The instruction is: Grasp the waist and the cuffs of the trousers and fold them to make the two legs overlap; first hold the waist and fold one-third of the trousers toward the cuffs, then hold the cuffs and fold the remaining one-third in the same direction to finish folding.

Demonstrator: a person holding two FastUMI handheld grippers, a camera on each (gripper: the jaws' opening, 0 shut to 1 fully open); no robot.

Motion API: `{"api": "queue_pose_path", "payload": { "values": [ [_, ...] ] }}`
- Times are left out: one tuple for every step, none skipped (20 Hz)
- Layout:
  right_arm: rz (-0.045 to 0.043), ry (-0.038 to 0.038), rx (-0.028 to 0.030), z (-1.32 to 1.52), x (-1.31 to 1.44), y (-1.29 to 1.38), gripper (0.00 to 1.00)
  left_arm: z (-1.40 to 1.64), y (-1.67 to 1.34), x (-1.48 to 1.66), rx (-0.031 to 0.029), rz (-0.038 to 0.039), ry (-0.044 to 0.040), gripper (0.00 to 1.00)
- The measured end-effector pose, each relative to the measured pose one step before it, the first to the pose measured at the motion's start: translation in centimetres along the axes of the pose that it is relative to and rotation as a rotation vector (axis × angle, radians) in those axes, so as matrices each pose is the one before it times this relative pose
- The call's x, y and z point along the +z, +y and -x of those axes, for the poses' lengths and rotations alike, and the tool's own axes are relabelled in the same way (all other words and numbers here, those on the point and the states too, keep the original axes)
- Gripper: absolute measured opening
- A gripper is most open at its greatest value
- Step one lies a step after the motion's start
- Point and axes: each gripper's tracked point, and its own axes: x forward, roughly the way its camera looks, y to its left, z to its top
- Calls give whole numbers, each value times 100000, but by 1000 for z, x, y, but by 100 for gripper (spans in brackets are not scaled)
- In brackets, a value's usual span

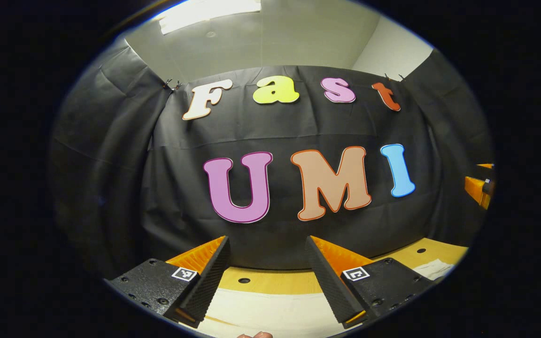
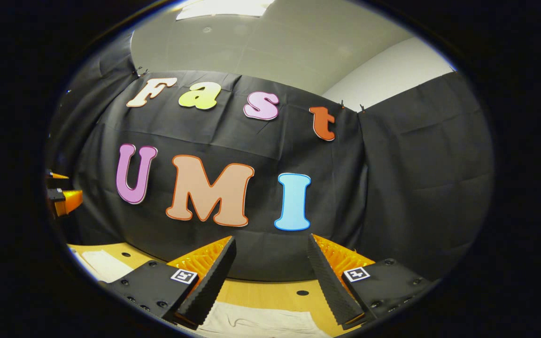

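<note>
The trousers are pale, off-white cloth lying on the wooden table. In the left gripper view a flat stretch of the trousers [image 1: 270, 310] lies below my left gripper [image 1: 266, 240], which is open with nothing between its fingers. In the right gripper view a creased part of the trousers [image 2: 261, 324] lies under my right gripper [image 2: 271, 238], also open and holding nothing. Both grippers are raised above the table and face the black back wall. More pale cloth [image 2: 104, 265] shows at the lower left of the right gripper view.
The wooden table [image 1: 270, 281] has small dark holes and ends at the black cloth wall. The other gripper [image 1: 479, 188] shows at the right edge of the left gripper view, and at the left edge [image 2: 61, 197] of the right gripper view. A fingertip [image 1: 254, 334] peeks in at the bottom.
</note>
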Motion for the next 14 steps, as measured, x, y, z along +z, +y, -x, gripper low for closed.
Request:
{"api": "queue_pose_path", "payload": {
  "values": [
    [2048,150,563,191,-225,-420,97,87,-94,23,17,-201,-72,96],
    [2328,-78,173,173,-125,-524,97,133,-73,-88,-50,-42,14,95],
    [2403,-5,118,87,-281,-534,97,-18,-125,24,-9,122,243,95],
    [2633,232,377,212,-263,-529,97,71,-125,-151,6,287,199,96],
    [2384,487,274,226,-480,-508,97,138,-117,-164,6,241,461,96],
    [2964,854,339,135,-466,-523,97,-28,-146,-169,-29,53,484,96],
    [3105,939,512,208,-588,-433,97,16,-77,95,-36,-46,-1,95],
    [3243,992,471,347,-531,-500,97,74,-97,-87,-26,-281,102,95],
    [3190,758,708,427,-712,-401,97,34,-138,-49,-3,-309,41,95],
    [3169,-11,1175,436,-447,-301,97,3,-116,-82,-112,-183,119,96],
    [4392,699,1165,351,-801,-222,97,-27,-189,46,-180,-22,84,96],
    [3768,1350,1112,357,-895,-196,97,-4,-113,-101,-102,205,183,96],
    [3590,1590,1504,442,-1139,-57,97,-49,-158,48,68,309,-41,96],
    [2690,1159,1500,448,-733,-25,97,6,-100,-74,35,258,127,96]
  ]
}}
